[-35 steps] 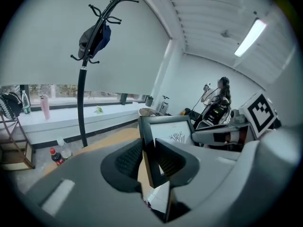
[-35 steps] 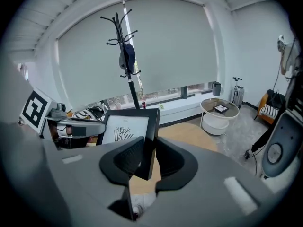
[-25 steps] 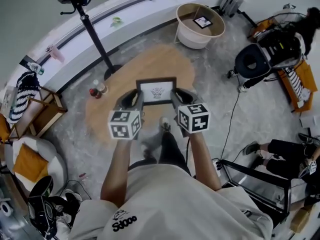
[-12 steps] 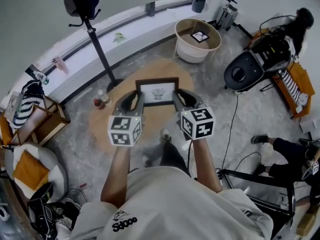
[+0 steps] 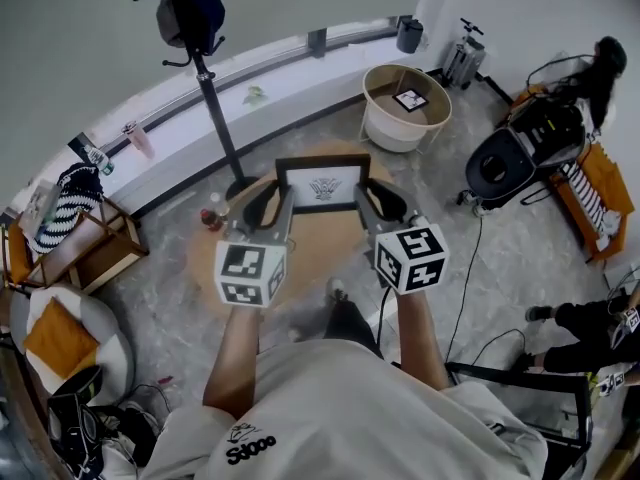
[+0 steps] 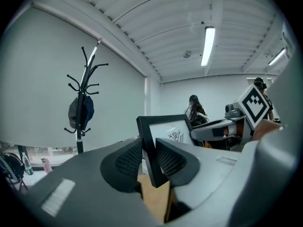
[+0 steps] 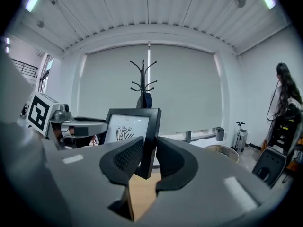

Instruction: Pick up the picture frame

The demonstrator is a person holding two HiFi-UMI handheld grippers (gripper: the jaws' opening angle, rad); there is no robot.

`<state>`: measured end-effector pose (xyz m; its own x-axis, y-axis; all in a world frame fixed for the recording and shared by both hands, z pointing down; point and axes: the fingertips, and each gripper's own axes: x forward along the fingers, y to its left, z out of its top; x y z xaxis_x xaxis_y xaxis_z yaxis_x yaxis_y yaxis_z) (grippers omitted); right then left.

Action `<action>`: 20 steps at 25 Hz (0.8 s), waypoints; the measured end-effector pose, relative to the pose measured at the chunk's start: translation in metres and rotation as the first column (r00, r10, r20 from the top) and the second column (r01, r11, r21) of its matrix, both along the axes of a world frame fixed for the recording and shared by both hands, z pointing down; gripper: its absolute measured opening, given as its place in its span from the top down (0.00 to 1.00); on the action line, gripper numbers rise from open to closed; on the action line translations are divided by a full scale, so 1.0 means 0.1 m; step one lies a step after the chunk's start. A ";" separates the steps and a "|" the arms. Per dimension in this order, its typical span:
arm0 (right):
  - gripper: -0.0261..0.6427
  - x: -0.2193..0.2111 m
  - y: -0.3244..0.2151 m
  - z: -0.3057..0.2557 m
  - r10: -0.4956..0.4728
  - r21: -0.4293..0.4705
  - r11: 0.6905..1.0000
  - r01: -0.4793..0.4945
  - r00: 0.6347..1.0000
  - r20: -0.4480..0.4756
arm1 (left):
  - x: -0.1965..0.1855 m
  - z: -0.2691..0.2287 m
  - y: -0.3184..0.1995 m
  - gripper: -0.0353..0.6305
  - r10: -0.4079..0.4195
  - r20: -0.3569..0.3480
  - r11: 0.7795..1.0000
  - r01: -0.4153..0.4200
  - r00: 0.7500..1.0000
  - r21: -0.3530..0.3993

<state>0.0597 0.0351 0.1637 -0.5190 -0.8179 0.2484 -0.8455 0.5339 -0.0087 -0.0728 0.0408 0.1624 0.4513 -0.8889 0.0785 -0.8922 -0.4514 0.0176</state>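
The picture frame (image 5: pixel 323 185), black-edged with a small dark drawing on white, was held between both grippers over a round tan surface (image 5: pixel 310 246). The left gripper (image 5: pixel 283 200) clasped its left edge and the right gripper (image 5: pixel 362 196) its right edge. Two small bottles (image 5: pixel 212 216) stood at the tan surface's left rim, near a coat stand (image 5: pixel 211 88) bearing a dark bag. Farther off, a round white basket (image 5: pixel 385 128) held a smaller framed picture (image 5: pixel 411 99).
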 end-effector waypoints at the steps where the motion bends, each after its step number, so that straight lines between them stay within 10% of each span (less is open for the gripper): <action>1: 0.83 -0.01 0.01 -0.05 -0.005 0.011 1.000 0.005 1.000 0.003 | -0.01 -0.05 0.01 0.80 0.000 0.000 1.000 0.000 1.000 0.014; 20: 0.83 -0.05 0.25 -0.55 -0.037 0.154 0.987 0.036 0.999 0.006 | -0.06 -0.55 0.27 0.80 0.003 0.008 0.986 -0.004 1.000 0.166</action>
